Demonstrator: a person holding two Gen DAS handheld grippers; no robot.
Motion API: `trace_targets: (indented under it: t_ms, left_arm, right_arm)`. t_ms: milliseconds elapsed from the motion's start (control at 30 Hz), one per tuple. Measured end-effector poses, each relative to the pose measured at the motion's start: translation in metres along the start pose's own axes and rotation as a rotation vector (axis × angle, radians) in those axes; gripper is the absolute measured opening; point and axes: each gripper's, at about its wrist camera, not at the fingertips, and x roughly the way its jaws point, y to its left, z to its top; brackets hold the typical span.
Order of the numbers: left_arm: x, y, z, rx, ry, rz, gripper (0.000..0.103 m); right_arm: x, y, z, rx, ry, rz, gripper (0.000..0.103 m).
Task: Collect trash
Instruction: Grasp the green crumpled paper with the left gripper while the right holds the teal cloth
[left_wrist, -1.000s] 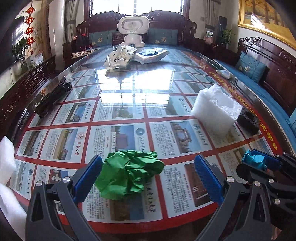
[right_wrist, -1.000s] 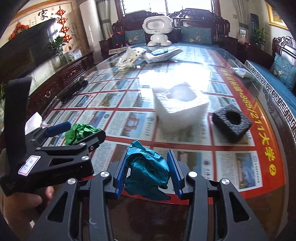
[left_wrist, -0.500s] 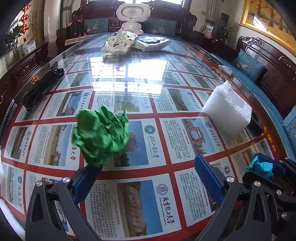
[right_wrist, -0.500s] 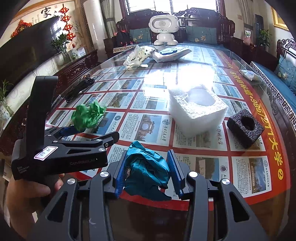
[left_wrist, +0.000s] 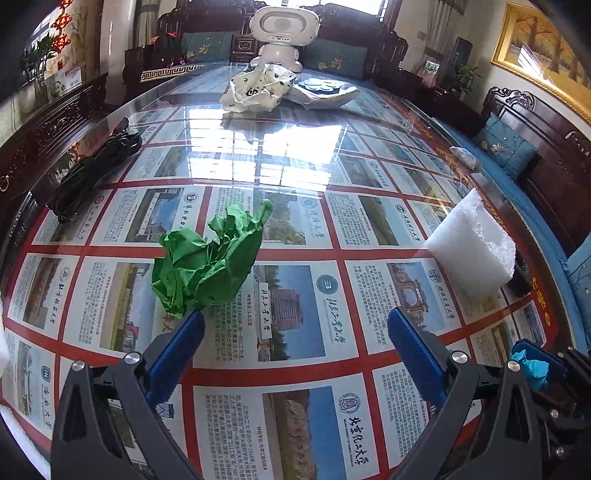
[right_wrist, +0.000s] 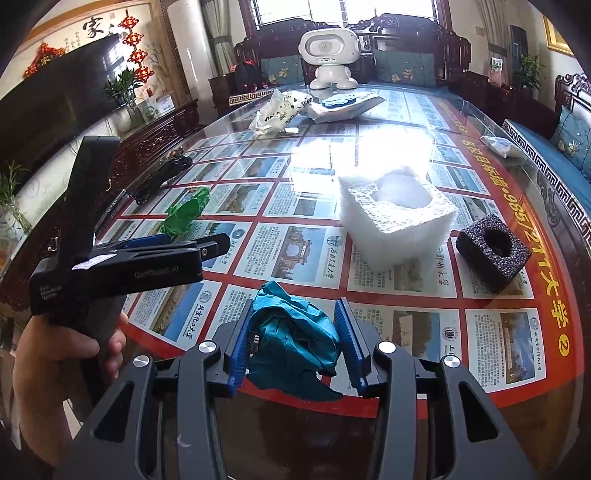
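- Right gripper (right_wrist: 293, 341) clamped on a crumpled teal paper wad (right_wrist: 295, 343), pads pressing both its sides, wad carried just above the near table edge.
- Left gripper (left_wrist: 295, 332) spread wide with nothing between the jaws; crumpled green paper wad (left_wrist: 208, 258) touching the tip of the left-side finger (left_wrist: 177, 350), apparently perched on it rather than gripped. Cannot tell whether resting on the glass.
- Seen from the right wrist, a hand (right_wrist: 62, 354) wrapped around the left gripper's handle, green wad just beyond its nose.
- Progress, by judgement: one piece secured, one contacted but not captured; no bin or bag for collecting in sight, so nothing yet deposited.
- Likely left to gather: white foam block (right_wrist: 397, 214) with a round hollow, black foam block (right_wrist: 493, 251) beside it, white patterned plastic bag (left_wrist: 258, 90) at the far end.
- Elsewhere on the glass-topped table (left_wrist: 295, 162): black cable bundle (left_wrist: 96, 166) at the left edge, white toy robot (right_wrist: 328, 55) far back.
- Nothing blocking the way to the green wad; strong window glare on the glass mid-table.
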Motion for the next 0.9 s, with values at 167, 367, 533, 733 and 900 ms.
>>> trace_targets:
  t_ms: [167, 367, 533, 733, 900]
  left_arm:
    - [0.001, -0.002, 0.0, 0.008, 0.001, -0.004, 0.086]
    - [-0.003, 0.0, -0.001, 0.007, -0.003, -0.043, 0.061]
    - [-0.004, 0.0, 0.0, 0.013, -0.003, -0.082, 0.056]
    - [-0.012, -0.002, 0.0, 0.015, -0.029, -0.058, 0.067]
    - [-0.016, 0.007, 0.008, -0.006, -0.047, -0.026, 0.069]
  right_arm:
    - [-0.003, -0.005, 0.001, 0.012, -0.006, -0.007, 0.043]
    - [-0.004, -0.006, 0.0, 0.009, -0.005, -0.01, 0.043]
    - [-0.004, -0.004, -0.001, 0.008, -0.005, -0.006, 0.043]
    - [-0.005, -0.004, -0.001, 0.005, -0.005, -0.012, 0.043]
    - [-0.006, -0.006, 0.0, 0.014, -0.017, -0.002, 0.043]
